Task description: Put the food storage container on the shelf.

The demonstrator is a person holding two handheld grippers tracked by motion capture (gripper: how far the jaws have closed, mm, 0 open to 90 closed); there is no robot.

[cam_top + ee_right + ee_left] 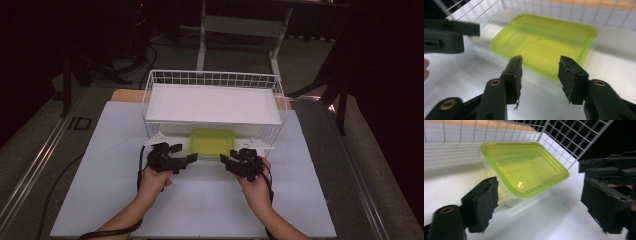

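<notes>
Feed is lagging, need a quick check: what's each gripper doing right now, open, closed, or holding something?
Left gripper: open, nothing held; the green container lies beyond it.
Right gripper: open, holding nothing, short of the container.

A dim lab: a white-topped table (200, 205), floor rails (30, 165), cables and metal stand legs behind.

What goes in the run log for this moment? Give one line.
green container: under wire shelf, on table | left gripper: open, empty | right gripper: open, empty, near container
</notes>
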